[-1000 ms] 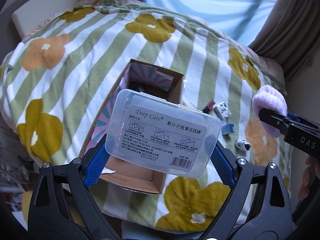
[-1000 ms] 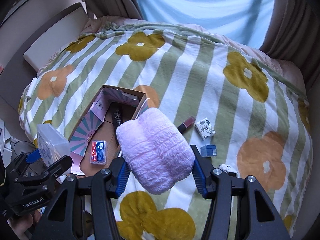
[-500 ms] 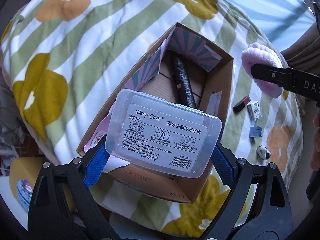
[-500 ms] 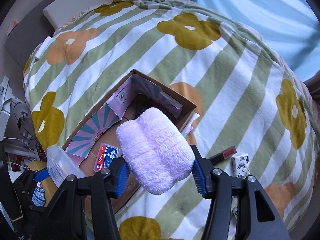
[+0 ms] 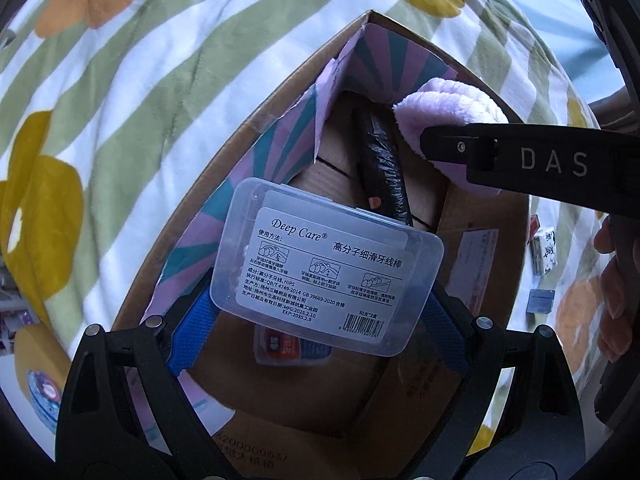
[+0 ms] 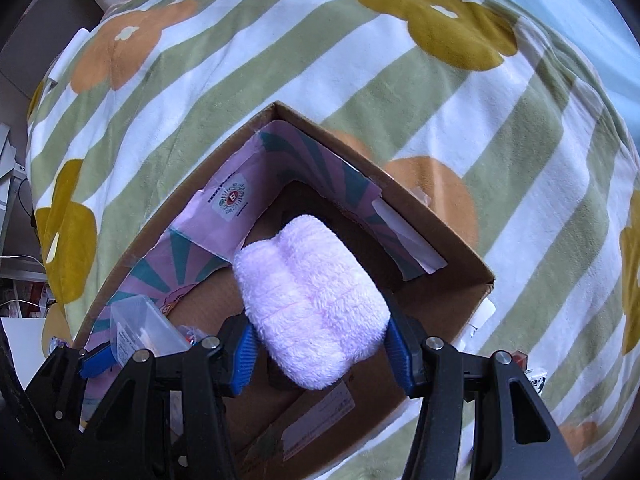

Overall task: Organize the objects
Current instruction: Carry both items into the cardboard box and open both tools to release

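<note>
My left gripper (image 5: pixel 320 320) is shut on a clear plastic floss-pick box (image 5: pixel 326 272) with a white "Deep Care" label, held over the near end of an open cardboard box (image 5: pixel 224 152) lined with pink and teal paper. My right gripper (image 6: pixel 320 344) is shut on a fluffy pink cloth (image 6: pixel 312 300) and holds it over the far part of the same cardboard box (image 6: pixel 436 216). The pink cloth (image 5: pixel 448 108) and the right gripper's black finger show at the right of the left wrist view. The floss-pick box (image 6: pixel 140 328) shows at the lower left of the right wrist view.
Inside the cardboard box lie a black roll (image 5: pixel 384 172) and a small red-and-blue packet (image 5: pixel 292 348). The box sits on a bed with a green-striped flowered blanket (image 6: pixel 280 60). Small items lie on the blanket to the right, among them a patterned white block (image 5: pixel 546 250) and a blue block (image 5: pixel 540 302).
Both grippers have moved closer over the cardboard box with their loads. The pink cloth now hangs inside the box's far part, and the floss-pick box is over its near end.
</note>
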Demonstrator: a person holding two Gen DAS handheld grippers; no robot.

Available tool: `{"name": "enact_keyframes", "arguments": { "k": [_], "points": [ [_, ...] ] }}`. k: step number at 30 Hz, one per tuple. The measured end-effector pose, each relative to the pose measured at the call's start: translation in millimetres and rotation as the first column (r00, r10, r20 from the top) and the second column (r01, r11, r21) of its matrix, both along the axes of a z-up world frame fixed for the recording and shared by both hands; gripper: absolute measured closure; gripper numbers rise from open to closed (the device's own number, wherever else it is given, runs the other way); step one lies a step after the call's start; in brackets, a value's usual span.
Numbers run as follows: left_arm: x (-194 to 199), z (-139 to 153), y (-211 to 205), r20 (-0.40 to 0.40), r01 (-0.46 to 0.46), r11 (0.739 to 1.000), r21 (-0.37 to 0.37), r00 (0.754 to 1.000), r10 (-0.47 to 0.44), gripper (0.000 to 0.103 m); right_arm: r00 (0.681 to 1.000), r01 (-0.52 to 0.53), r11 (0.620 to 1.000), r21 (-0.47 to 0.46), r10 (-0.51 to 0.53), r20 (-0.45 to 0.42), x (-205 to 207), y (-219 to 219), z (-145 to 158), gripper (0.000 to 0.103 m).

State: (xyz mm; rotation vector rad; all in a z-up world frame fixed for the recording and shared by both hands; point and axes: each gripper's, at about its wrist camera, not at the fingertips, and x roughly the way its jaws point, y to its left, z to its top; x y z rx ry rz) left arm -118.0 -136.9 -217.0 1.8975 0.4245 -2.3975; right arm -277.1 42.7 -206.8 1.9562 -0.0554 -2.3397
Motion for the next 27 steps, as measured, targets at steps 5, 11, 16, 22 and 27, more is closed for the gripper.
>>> {"name": "enact_keyframes", "arguments": {
  "k": [5, 11, 16, 22, 27],
  "points": [
    [-13, -3, 12, -0.002, 0.05, 0.999, -0.022, 0.999, -0.05, 0.011, 1.0, 0.012, 1.0, -0.022, -0.012, 0.017, -2, 4, -7, 0.052],
    [-16, 0, 17, 0.0, 0.062, 0.996, -0.061, 0.998, -0.062, 0.01, 0.999, 0.026, 0.999, -0.024, -0.025, 0.034, -4, 6, -8, 0.049],
    [-14, 3, 23, 0.0, 0.086, 0.995, -0.06, 0.996, -0.086, 0.0, 0.997, 0.077, 0.995, -0.065, -0.075, 0.019, 0, 16, -4, 0.001],
    [-7, 0, 25, 0.015, 0.091, 0.993, -0.074, 0.996, -0.09, 0.0, 0.997, 0.074, 0.994, -0.084, -0.074, 0.01, 4, 17, 3, 0.001],
    [-4, 4, 26, 0.008, 0.079, 0.995, -0.063, 0.997, -0.078, 0.0, 0.997, 0.072, 0.995, -0.073, -0.072, 0.005, 7, 15, 10, 0.001]
  ]
}}
